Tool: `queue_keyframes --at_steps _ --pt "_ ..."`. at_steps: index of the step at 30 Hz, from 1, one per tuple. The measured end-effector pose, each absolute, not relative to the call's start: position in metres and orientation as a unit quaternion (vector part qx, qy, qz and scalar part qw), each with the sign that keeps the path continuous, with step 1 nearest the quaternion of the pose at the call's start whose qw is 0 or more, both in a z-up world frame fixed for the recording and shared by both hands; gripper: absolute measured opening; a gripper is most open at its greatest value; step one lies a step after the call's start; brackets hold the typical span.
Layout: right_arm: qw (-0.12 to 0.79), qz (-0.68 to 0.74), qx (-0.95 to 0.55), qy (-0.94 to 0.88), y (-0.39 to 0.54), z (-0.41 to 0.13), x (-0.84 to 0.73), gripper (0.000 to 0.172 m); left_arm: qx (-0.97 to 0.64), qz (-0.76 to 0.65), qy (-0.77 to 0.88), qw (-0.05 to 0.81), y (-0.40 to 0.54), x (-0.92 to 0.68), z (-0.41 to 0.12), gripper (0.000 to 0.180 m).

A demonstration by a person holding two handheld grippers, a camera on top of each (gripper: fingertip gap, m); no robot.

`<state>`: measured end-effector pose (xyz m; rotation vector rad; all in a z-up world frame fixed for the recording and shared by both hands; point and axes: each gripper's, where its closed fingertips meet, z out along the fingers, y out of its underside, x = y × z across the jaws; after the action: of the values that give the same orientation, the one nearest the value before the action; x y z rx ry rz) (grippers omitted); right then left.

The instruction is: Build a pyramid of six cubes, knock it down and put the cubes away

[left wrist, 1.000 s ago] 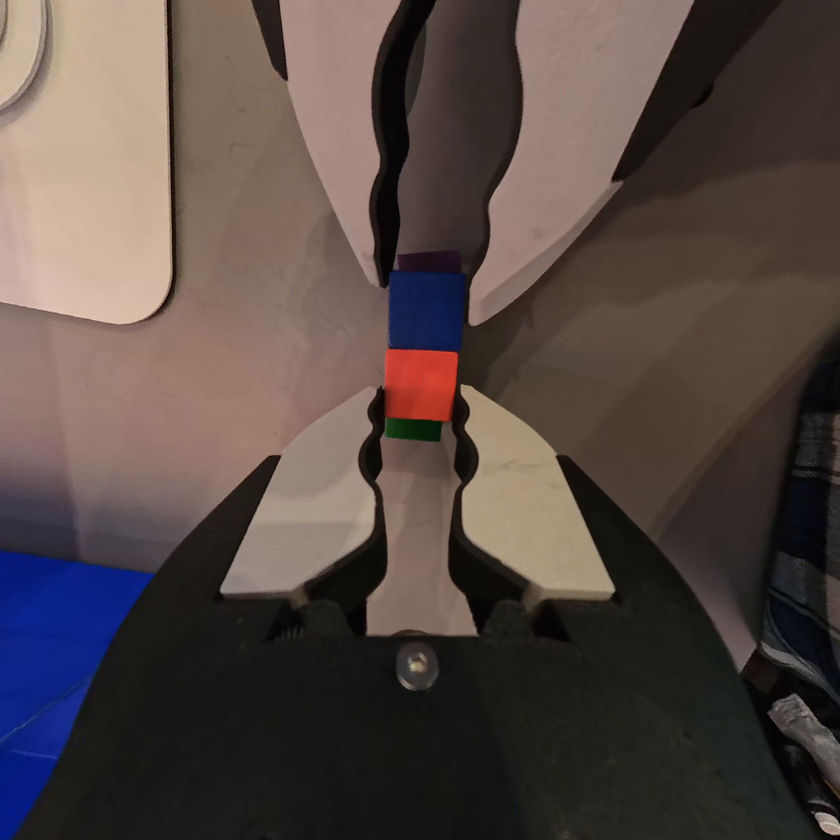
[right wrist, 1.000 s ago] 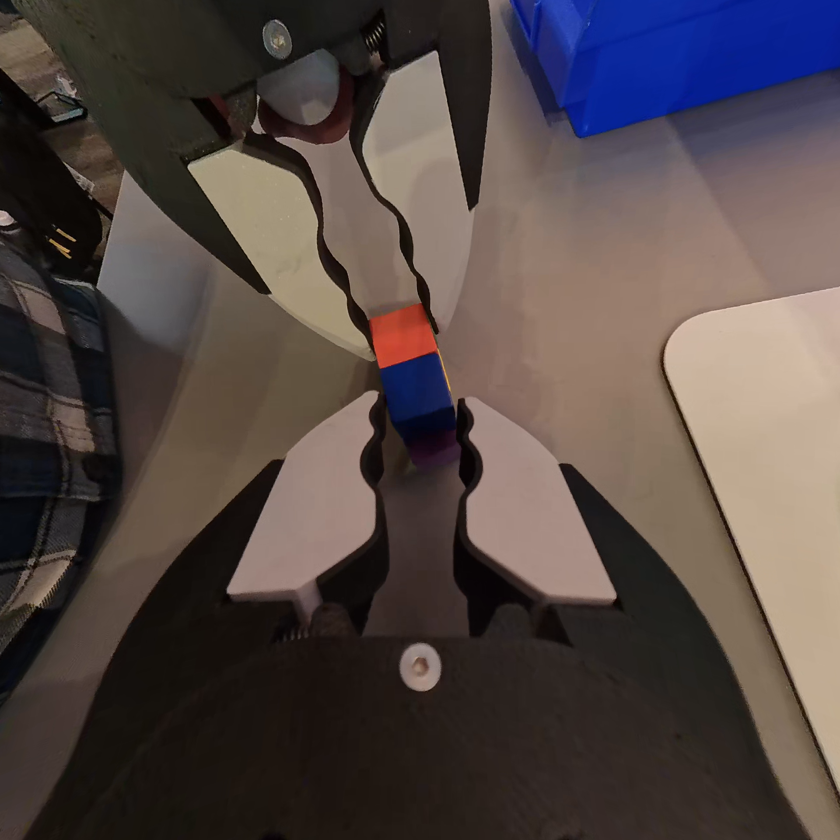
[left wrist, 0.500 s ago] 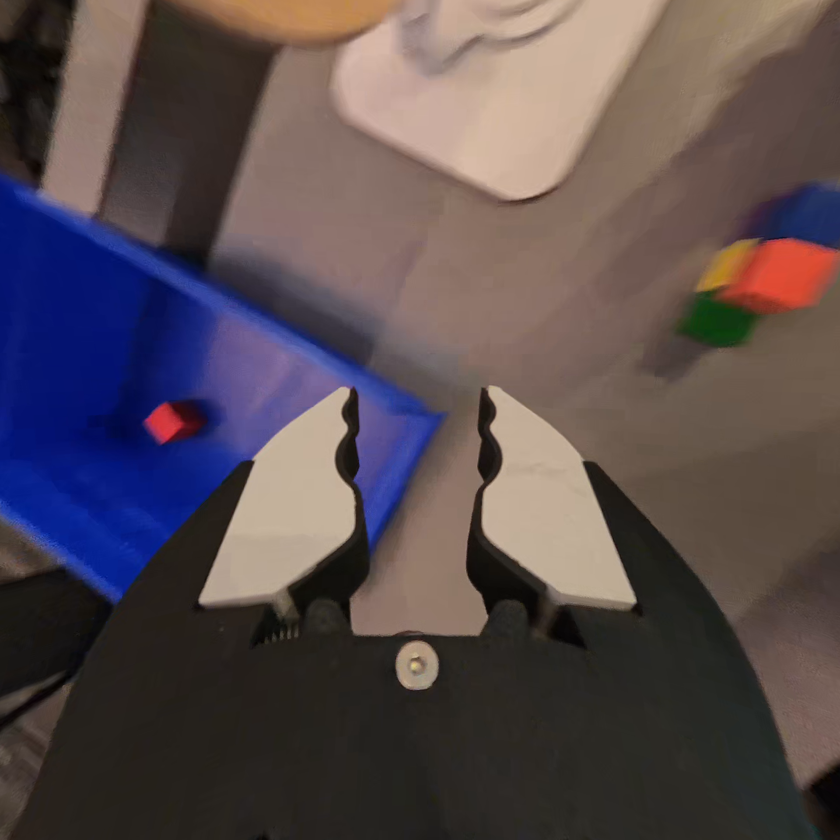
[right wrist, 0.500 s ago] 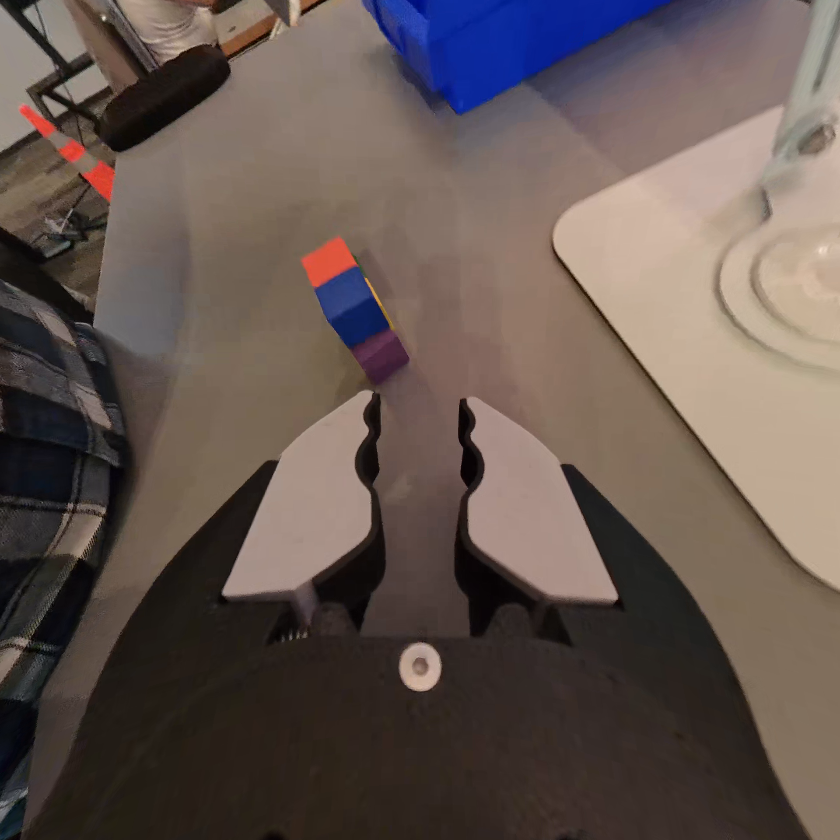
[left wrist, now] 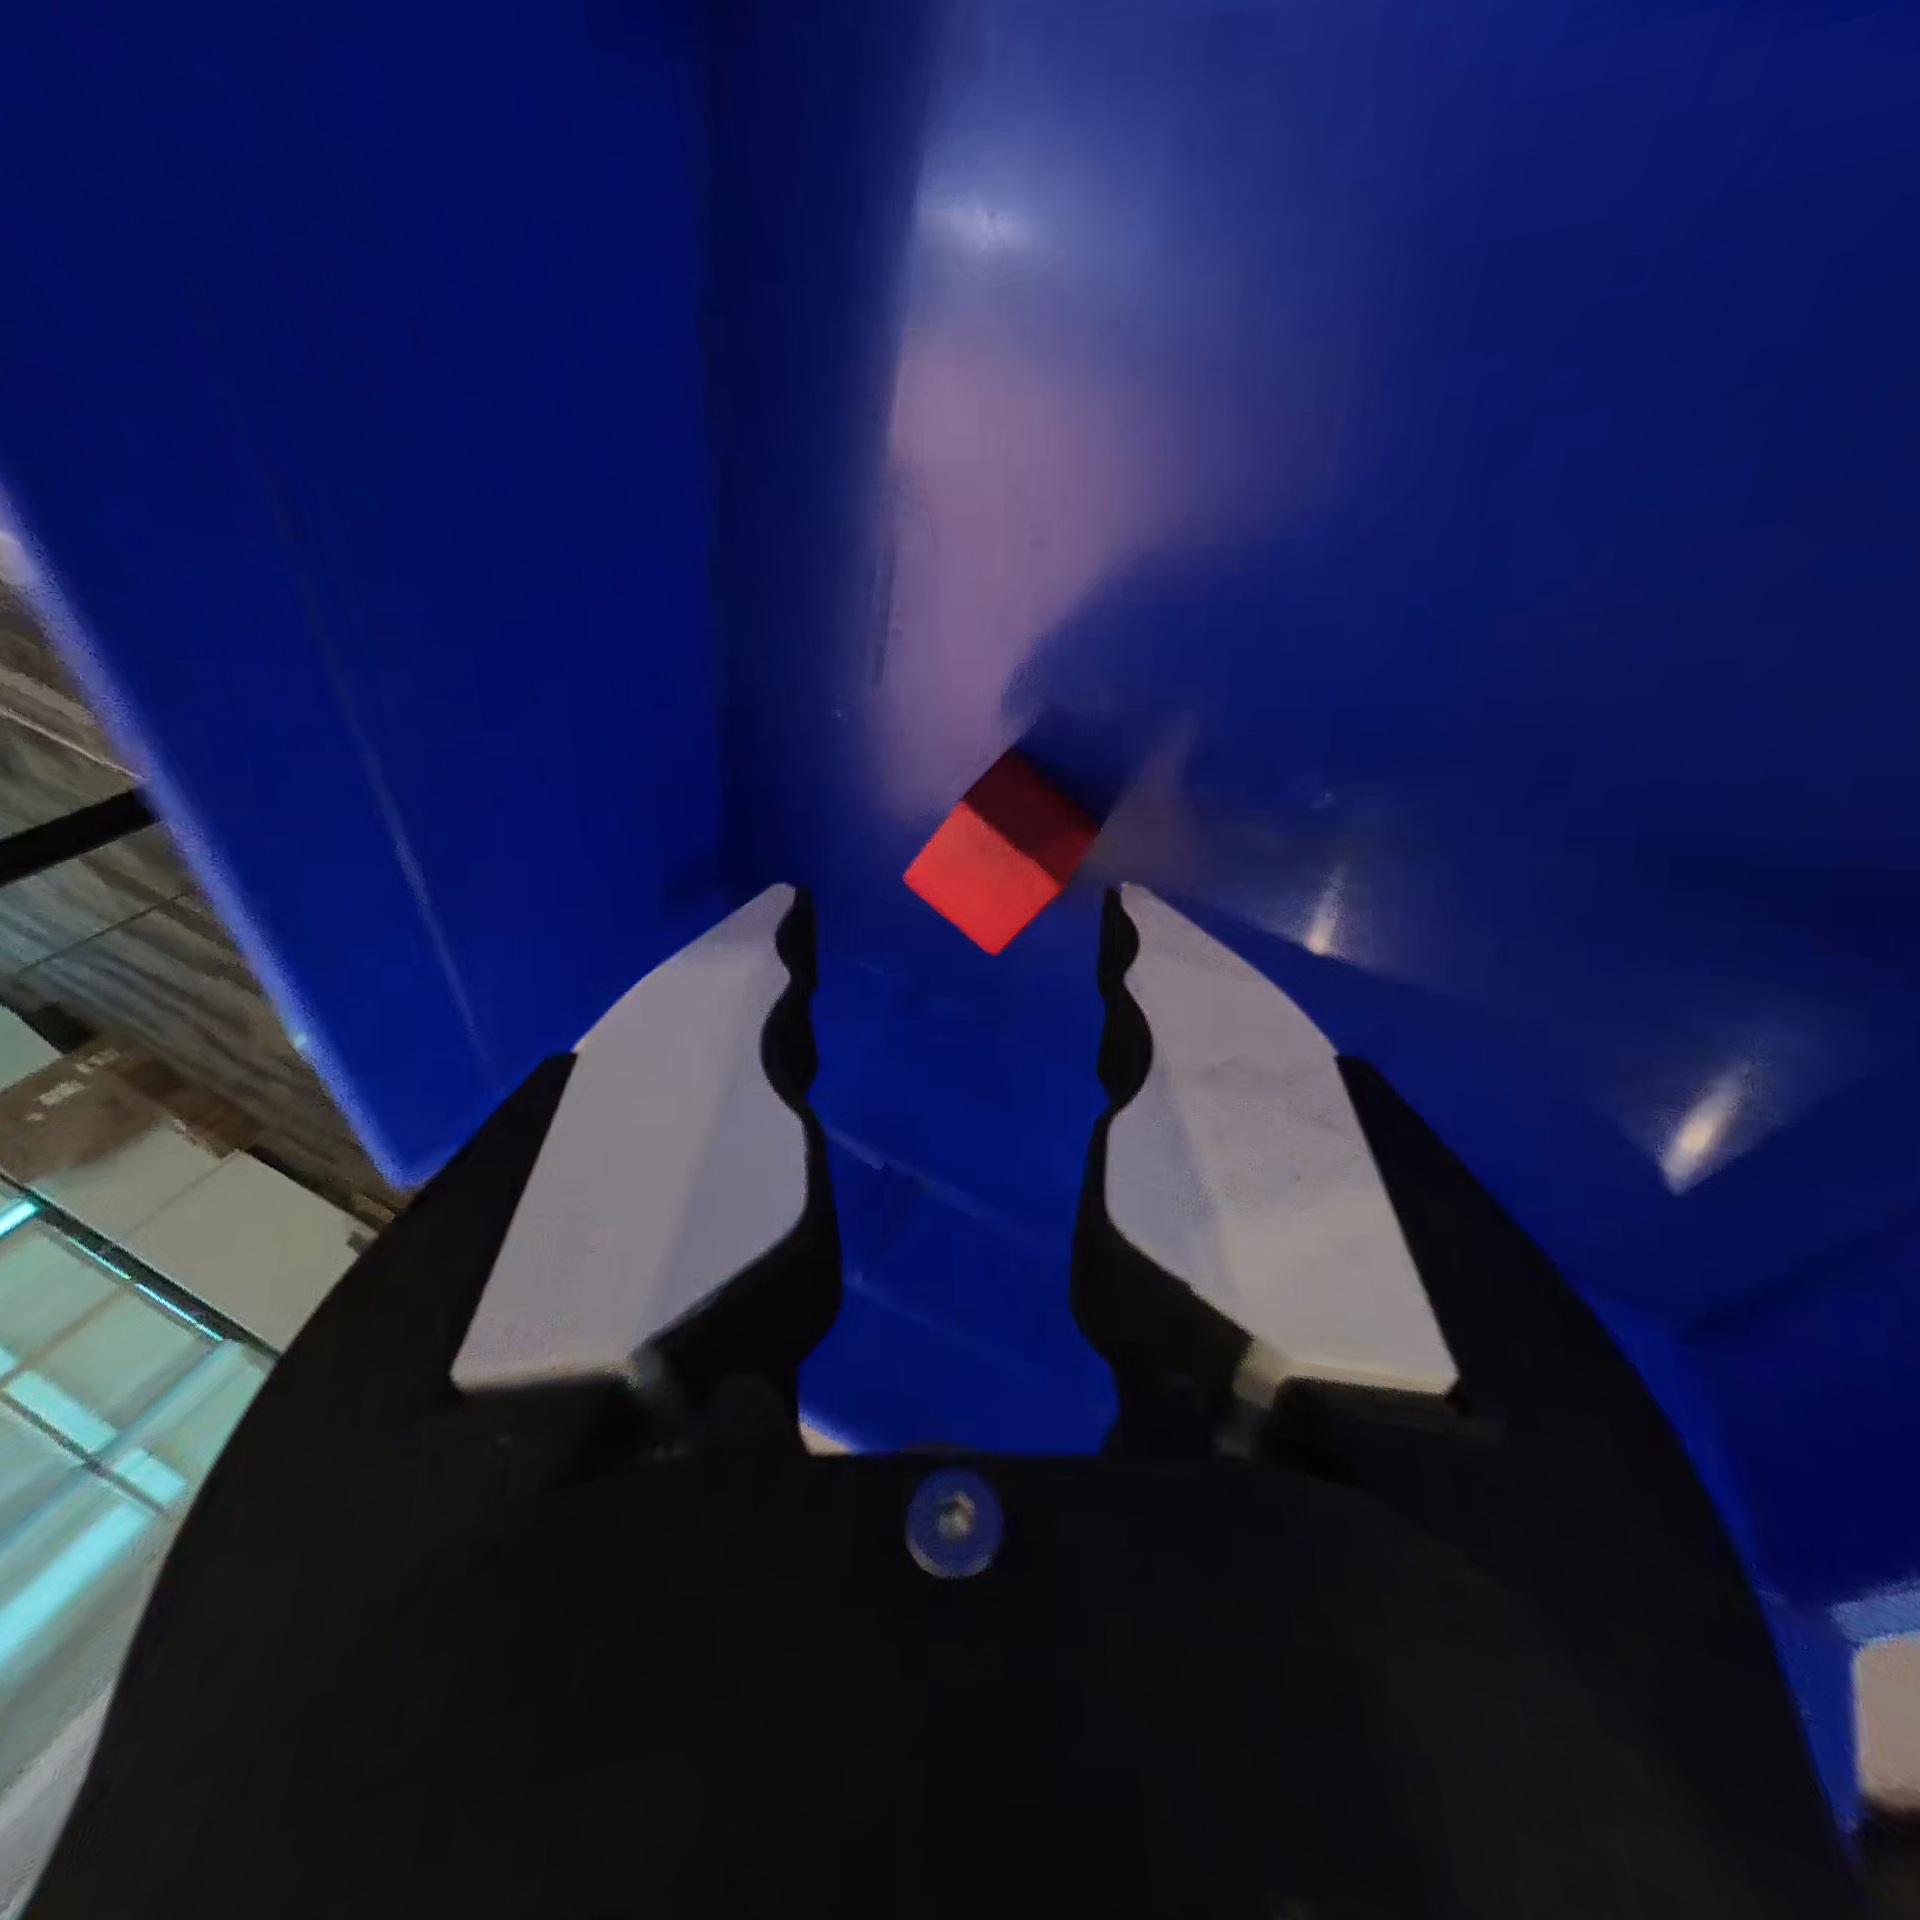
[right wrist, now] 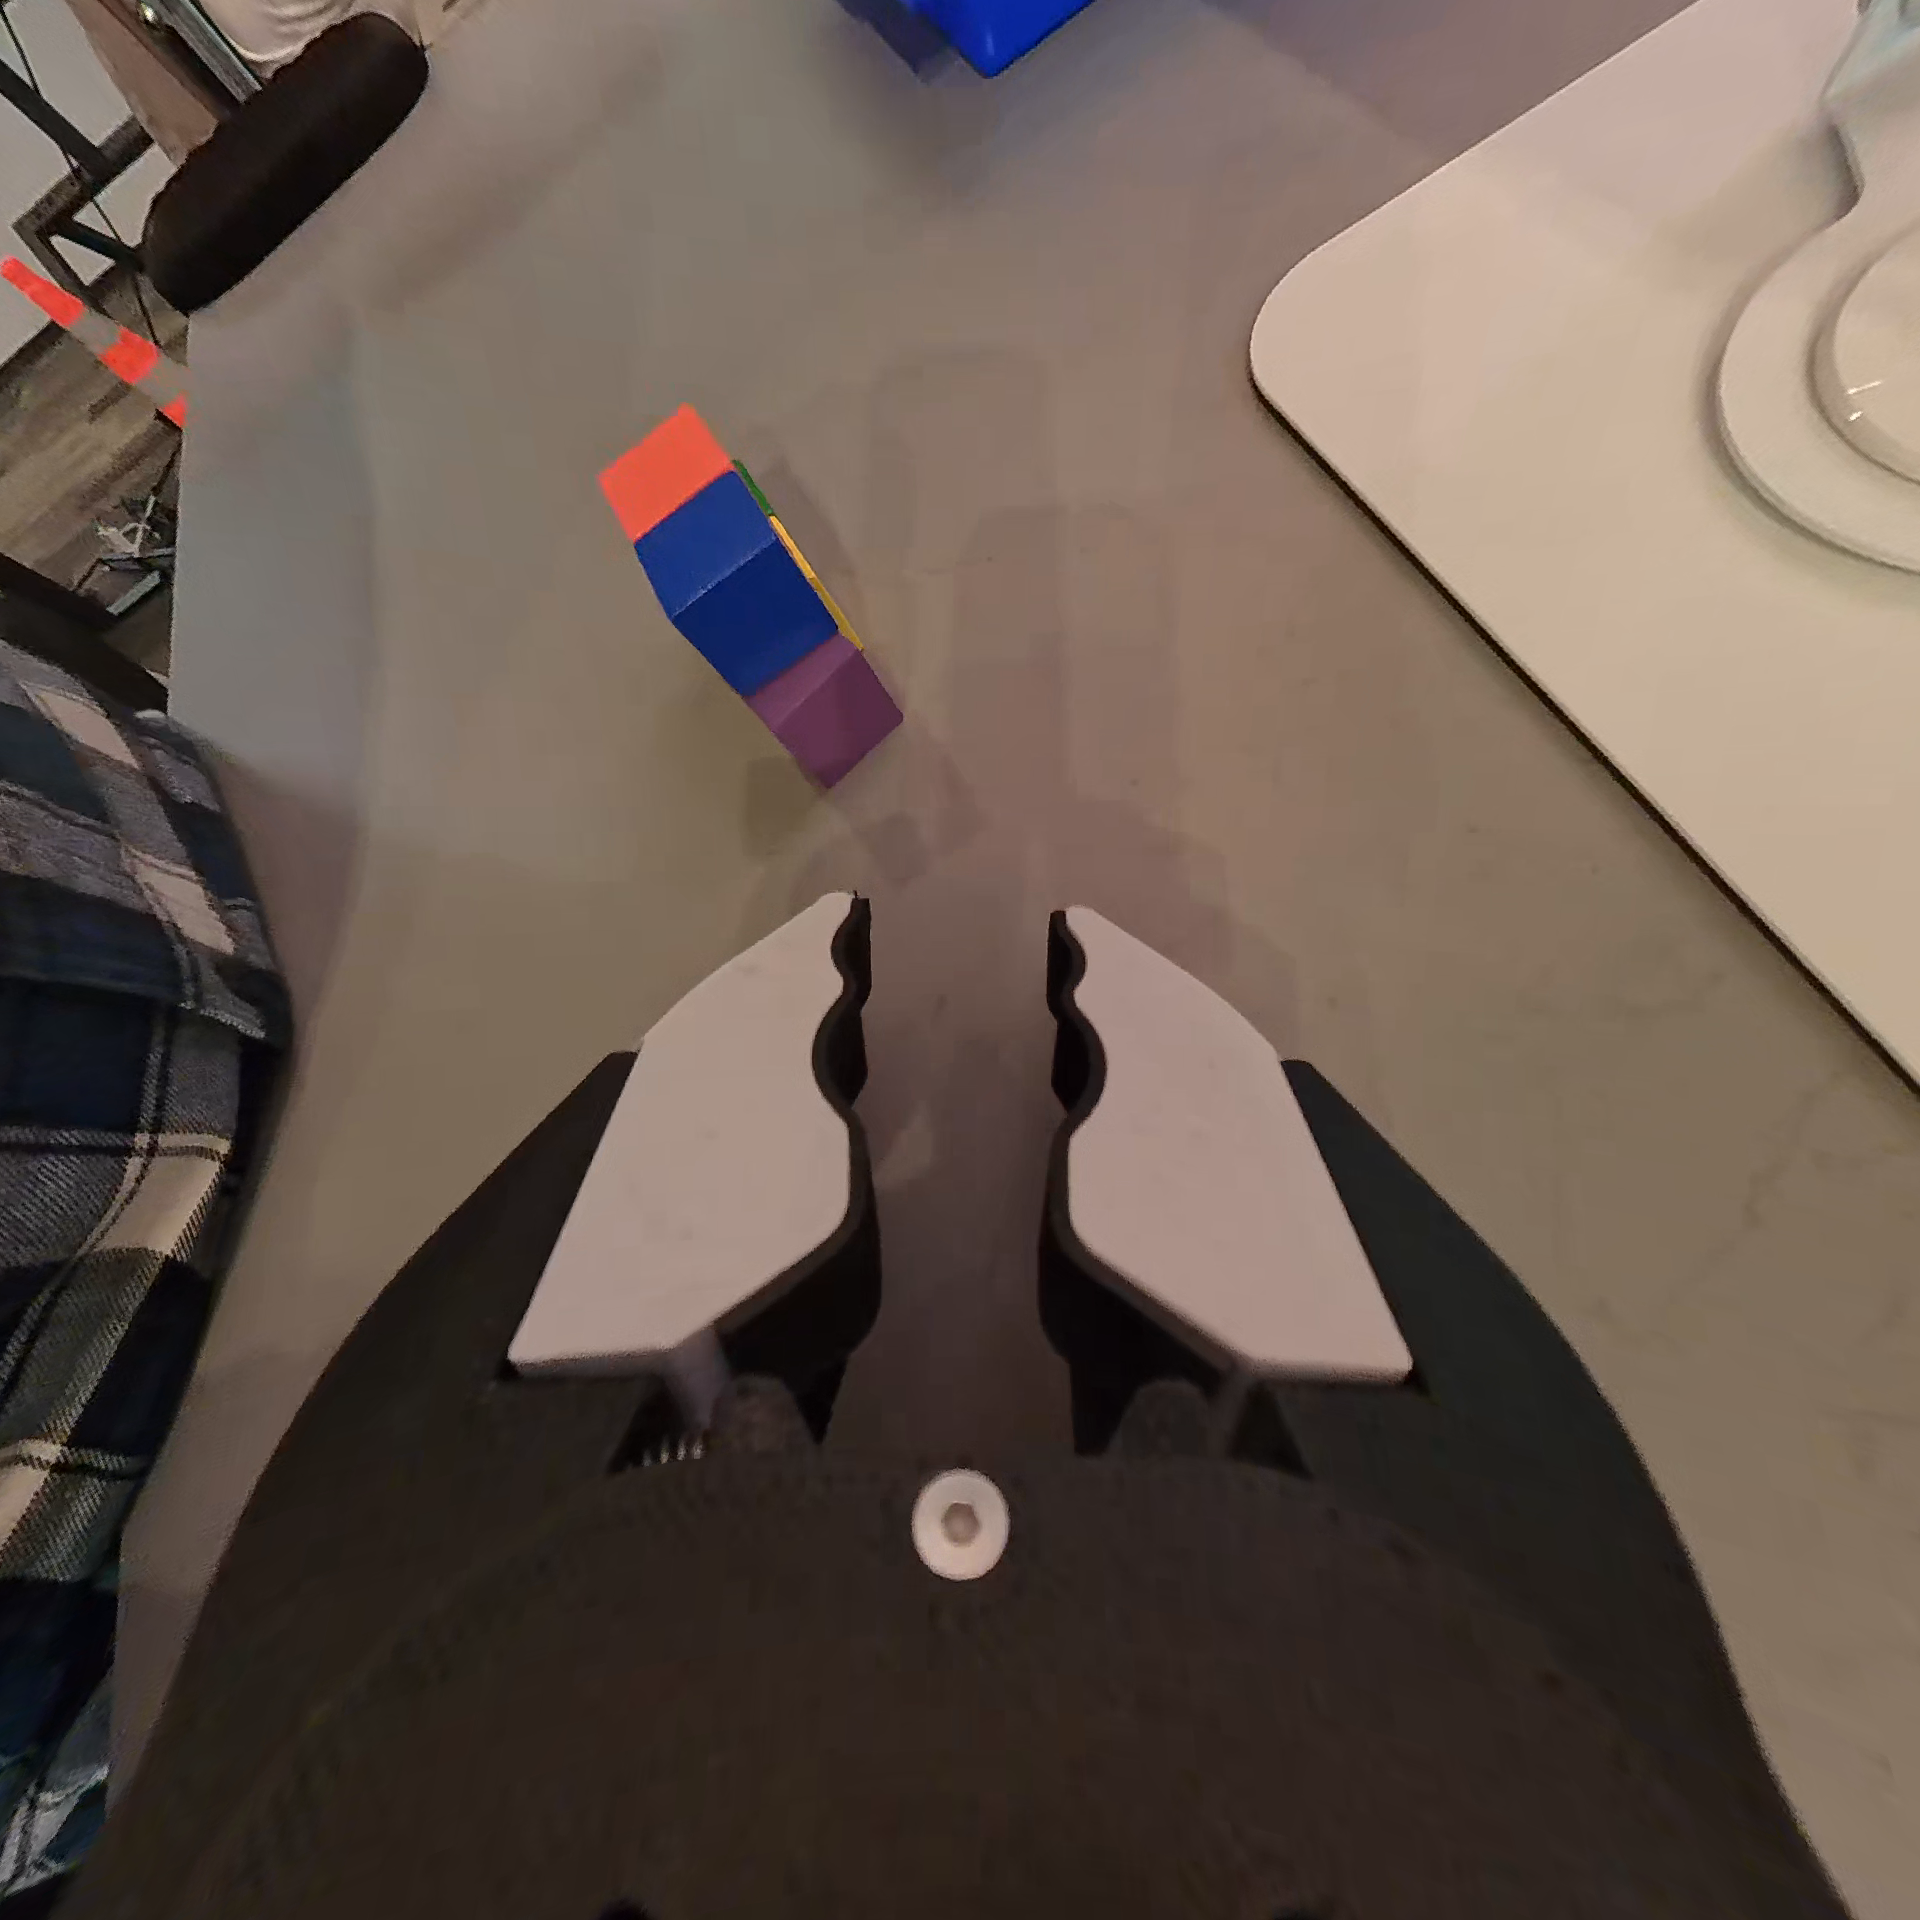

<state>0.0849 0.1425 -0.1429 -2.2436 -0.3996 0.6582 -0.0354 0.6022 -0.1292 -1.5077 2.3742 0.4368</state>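
My left gripper (left wrist: 956, 914) is open inside the blue bin (left wrist: 416, 520). A red cube (left wrist: 992, 857) lies on the bin floor just beyond the fingertips, touching neither pad. My right gripper (right wrist: 956, 920) is open and holds nothing above the grey table (right wrist: 1039, 364). Ahead and to its left stands a stack of cubes: a purple cube (right wrist: 831, 712), a blue cube (right wrist: 732, 577) and an orange cube (right wrist: 665, 468), with slivers of a yellow cube (right wrist: 816, 582) and a green cube (right wrist: 750, 483) behind them.
A white board (right wrist: 1558, 416) with a clear glass stand (right wrist: 1860, 343) lies at the right. A corner of the blue bin (right wrist: 987, 31) shows at the top. A plaid sleeve (right wrist: 104, 1039) is at the left edge. A dark stool (right wrist: 281, 156) stands off the table's far left. My hands' fingertips stand some 50 centimetres from each other.
Both grippers let go of the stacked cubes and drew back. The left one opened wide and swung into the blue bin, up to the red cube. The right one backed off.
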Motion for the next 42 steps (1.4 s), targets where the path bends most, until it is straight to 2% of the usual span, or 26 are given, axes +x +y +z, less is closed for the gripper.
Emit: queue_keyframes --at_steps 3,6,10,19,26,35,42 --pt "0.37 0.254 -0.879 -0.16 0.142 -0.145 0.084 0.031 -0.504 0.18 0.839 0.1 0.608 -0.04 -0.144 0.05" --pt "0.37 0.257 -0.879 -0.157 0.143 -0.145 0.085 0.03 -0.5 0.178 0.844 0.074 0.606 -0.04 -0.155 0.036" --pt "0.369 0.261 -0.878 -0.154 0.143 -0.145 0.085 0.029 -0.52 0.186 0.831 0.061 0.608 -0.043 -0.157 0.033" --pt "0.369 0.262 -0.878 -0.154 0.143 -0.145 0.086 0.028 -0.593 0.12 0.785 0.135 0.568 -0.062 -0.112 0.032" --pt "0.369 0.258 -0.879 -0.154 0.144 -0.145 0.086 0.028 -0.622 0.013 0.761 0.183 0.472 -0.074 -0.083 0.031" --pt "0.369 0.255 -0.879 -0.16 0.147 -0.146 0.083 0.028 -0.602 -0.123 0.764 0.197 0.333 -0.04 -0.08 0.028" --pt "0.37 0.247 -0.88 -0.166 0.147 -0.147 0.082 0.029 -0.621 -0.112 0.751 0.196 0.338 -0.044 -0.097 0.027"
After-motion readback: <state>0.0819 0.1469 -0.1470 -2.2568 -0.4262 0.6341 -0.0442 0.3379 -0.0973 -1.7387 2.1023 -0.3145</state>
